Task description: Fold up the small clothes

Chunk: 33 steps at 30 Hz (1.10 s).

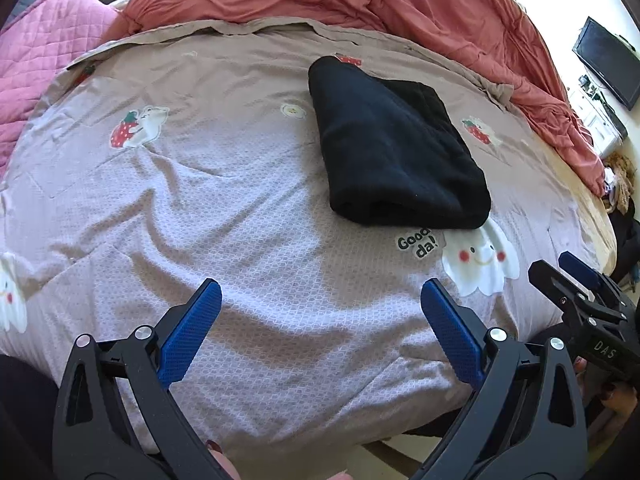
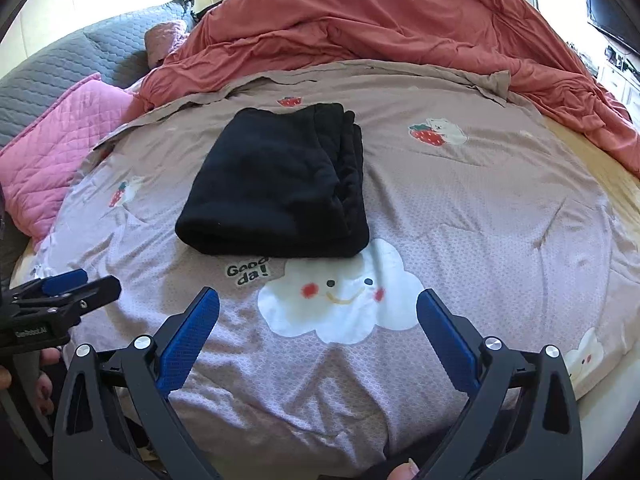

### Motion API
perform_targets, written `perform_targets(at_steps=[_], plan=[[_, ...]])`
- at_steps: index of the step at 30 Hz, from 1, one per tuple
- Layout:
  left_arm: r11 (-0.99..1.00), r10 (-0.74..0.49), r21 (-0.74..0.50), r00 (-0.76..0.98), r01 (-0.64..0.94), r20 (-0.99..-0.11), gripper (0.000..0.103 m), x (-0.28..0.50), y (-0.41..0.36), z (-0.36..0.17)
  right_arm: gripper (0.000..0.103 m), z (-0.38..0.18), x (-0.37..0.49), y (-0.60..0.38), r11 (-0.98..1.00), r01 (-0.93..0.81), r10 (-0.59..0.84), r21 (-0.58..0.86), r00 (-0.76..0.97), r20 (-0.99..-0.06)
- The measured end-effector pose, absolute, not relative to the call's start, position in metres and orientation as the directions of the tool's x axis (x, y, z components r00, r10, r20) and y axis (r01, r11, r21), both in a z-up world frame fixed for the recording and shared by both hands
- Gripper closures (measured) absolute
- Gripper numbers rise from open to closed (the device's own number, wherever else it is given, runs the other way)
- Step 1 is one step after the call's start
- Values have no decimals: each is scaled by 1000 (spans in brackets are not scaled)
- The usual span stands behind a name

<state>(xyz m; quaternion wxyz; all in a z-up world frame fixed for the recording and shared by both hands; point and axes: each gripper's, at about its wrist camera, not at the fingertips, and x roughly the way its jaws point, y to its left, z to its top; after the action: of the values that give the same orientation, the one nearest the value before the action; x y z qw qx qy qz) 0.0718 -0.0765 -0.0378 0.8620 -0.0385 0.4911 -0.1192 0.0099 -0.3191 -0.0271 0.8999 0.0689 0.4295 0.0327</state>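
Black garment (image 1: 396, 148) lies folded into a thick packet on the mauve printed sheet (image 1: 248, 220) of the bed, well ahead of both grippers and touched by neither. Its near fold rests just beyond the "Good da!" print (image 2: 247, 271) and overlaps the top of the white cloud face (image 2: 340, 296).

The left gripper (image 1: 320, 320) hangs above the sheet's near part, its blue fingers (image 1: 192, 332) spread wide and grasping nothing. The right gripper (image 2: 318, 328) is likewise released, fingers (image 2: 446, 340) wide apart, hovering over the cloud face.

The right wrist view shows the garment's stacked layered edges (image 2: 352, 168) along its right side, a grey quilted pillow (image 2: 68, 64) behind a pink quilted one (image 2: 60, 148), and the left gripper side-on at the left edge (image 2: 64, 296). The left wrist view shows less of the layering; it shows the right gripper at its right edge (image 1: 576, 292), where the gap between the fingers cannot be judged, and the whole dark screen (image 1: 608, 60) on the wall, of which the other view shows only a corner.

A rumpled coral duvet (image 2: 380, 28) is heaped along the far side of the bed in both views.
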Motion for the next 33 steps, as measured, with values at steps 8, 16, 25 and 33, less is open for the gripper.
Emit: perform_targets(at_steps=[8,16,25,33], plan=[[973,-226,-170,492,157,-841,10,71,-74,-36,5,-26,10,-322,989,10,108,149,638,-763],[976,-212,-160,495,146,-843,10,70,-72,-35,5,-27,10,-323,990,17,99,142,635,-766],[978,-206,-158,496,137,-843,10,71,-69,-34,5,-28,11,-323,991,22,90,135,632,-770],[981,-191,-146,496,129,-847,9,70,-69,-34,5,-29,11,-324,991,23,88,132,629,-772]])
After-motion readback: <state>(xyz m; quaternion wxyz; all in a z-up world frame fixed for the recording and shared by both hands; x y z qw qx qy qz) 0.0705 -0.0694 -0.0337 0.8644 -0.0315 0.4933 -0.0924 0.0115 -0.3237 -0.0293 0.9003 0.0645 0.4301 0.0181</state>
